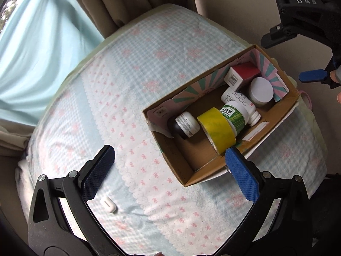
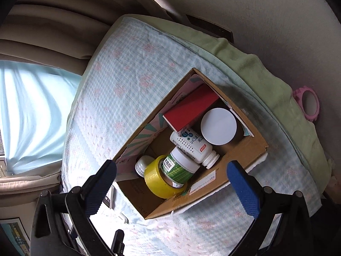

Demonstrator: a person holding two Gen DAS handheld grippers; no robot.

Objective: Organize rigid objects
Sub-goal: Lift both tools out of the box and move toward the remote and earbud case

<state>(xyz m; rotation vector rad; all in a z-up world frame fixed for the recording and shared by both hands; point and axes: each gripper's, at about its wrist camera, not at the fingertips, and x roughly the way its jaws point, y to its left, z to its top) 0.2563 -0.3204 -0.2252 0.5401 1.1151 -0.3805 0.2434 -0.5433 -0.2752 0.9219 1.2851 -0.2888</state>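
Above the bed, the left gripper (image 1: 170,175) is hovering with its blue-padded fingers (image 1: 98,175) spread wide and holding nothing, tilted down toward the bedding. To its left a pale blue curtain (image 1: 36,49) is hanging beside beige drapes (image 1: 102,4); beneath it a bedspread (image 1: 119,89) checked in blue and dotted with pink bows is lying smooth. Just under its left finger a small white capsule-shaped object (image 1: 109,204) is resting on the cloth. Ahead of its right finger, nearly touching the tip, a cardboard box (image 1: 177,166) is sitting open on the bed.

Farther right, the right gripper (image 2: 171,176) is also hanging over the box (image 2: 245,149), jaws wide apart and empty. Between its fingers and just beyond them, a yellow tape roll (image 2: 155,179) is standing on edge against a green-labelled bottle (image 2: 179,168); a small dark bottle (image 2: 141,165) is lying to the left of the roll. Further ahead a white bottle (image 2: 191,147) is lying on its side, then a white round lid (image 2: 218,125) and a red carton (image 2: 191,106) at the box's far end. Off to its right a green blanket (image 2: 255,70) is edging the bed along the wall, with a pink ring (image 2: 309,104) beyond it.
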